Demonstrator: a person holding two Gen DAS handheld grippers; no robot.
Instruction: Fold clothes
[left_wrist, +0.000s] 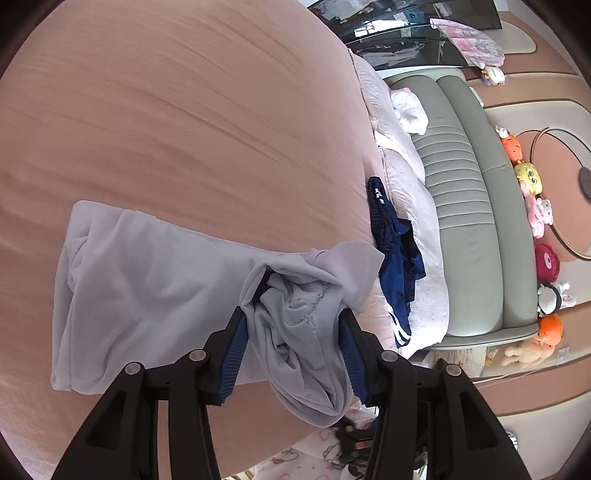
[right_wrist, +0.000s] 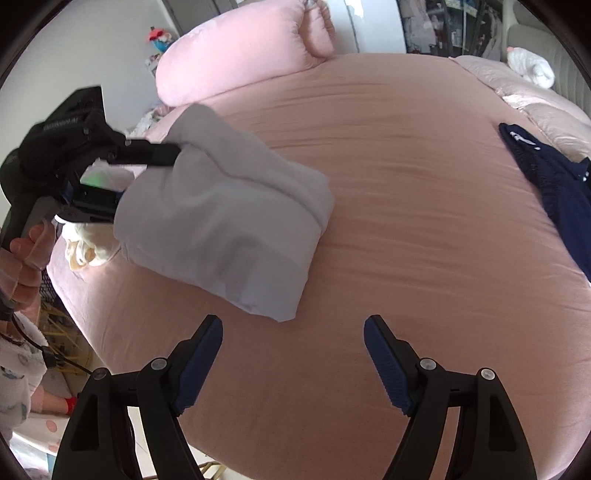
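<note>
A pale grey-lilac garment (left_wrist: 147, 280) lies partly folded on the pink bed sheet (left_wrist: 184, 110). My left gripper (left_wrist: 293, 314) is shut on one bunched end of it, and the cloth fills the gap between the blue pads and hangs below them. In the right wrist view the same garment (right_wrist: 229, 214) lies as a thick fold, with the left gripper's fingers (right_wrist: 155, 152) buried in its far left edge. My right gripper (right_wrist: 293, 328) stands open just above the sheet, close to the garment's near corner, with nothing between its fingers.
A navy garment (left_wrist: 395, 266) (right_wrist: 554, 184) lies crumpled at the bed's right edge. A pink pillow (right_wrist: 240, 55) sits at the far end. A grey padded bench (left_wrist: 461, 221) with plush toys (left_wrist: 528, 177) runs beside the bed. A hand (right_wrist: 26, 251) holds the left gripper's handle.
</note>
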